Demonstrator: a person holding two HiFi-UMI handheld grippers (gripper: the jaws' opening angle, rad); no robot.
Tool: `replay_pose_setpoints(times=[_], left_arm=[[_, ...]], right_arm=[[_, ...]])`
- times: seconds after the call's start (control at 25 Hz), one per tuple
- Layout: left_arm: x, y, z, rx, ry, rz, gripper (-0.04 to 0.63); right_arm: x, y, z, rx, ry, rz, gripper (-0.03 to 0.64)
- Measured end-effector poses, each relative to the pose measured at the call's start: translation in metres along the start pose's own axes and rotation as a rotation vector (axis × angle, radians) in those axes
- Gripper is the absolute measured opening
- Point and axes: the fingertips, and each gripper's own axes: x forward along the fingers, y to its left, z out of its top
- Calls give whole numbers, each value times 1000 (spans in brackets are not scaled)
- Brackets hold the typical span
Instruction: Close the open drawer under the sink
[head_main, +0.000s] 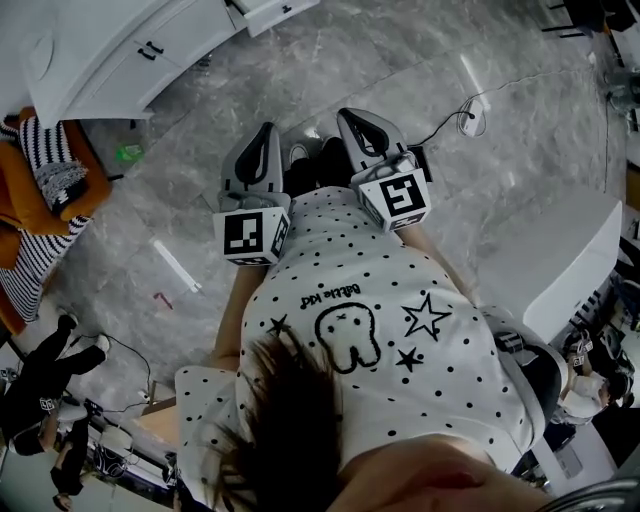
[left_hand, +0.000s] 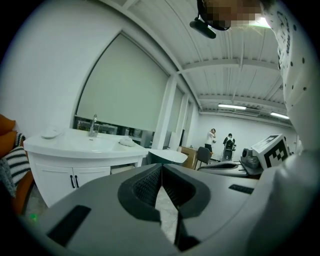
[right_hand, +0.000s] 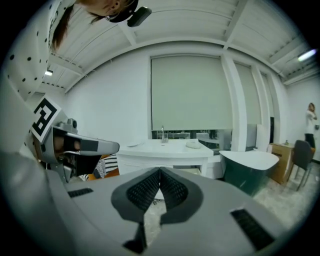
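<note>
I see marble floor (head_main: 330, 60), white tube (head_main: 175, 265) lying on it, striped fabric (head_main: 28, 265) against orange seat (head_main: 25, 195), dark green tub (right_hand: 247, 172).

The sink counter (head_main: 110, 60) stands ahead of the person and to the left, with a faucet (left_hand: 93, 125) on its back edge. A tub (right_hand: 247, 165) stands just right of the counter. A striped cushion (head_main: 40, 190) lies to the counter's left. The left claw (head_main: 266, 130) and right claw (head_main: 347, 116) are side by side before the person's chest, above the floor (head_main: 330, 60) and well apart from the counter. A cable (head_main: 470, 115) lies on the floor, ahead and right of the claws.
</note>
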Motion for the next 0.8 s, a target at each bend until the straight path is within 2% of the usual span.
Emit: replay_pose_setpoints(times=[0.36, 0.8], left_arm=[[15, 15, 1, -30, 0, 57, 11], [76, 10, 11, -49, -4, 93, 10]], right_arm=[[23, -12, 2, -1, 15, 46, 15], [55, -71, 15, -21, 24, 74, 15]])
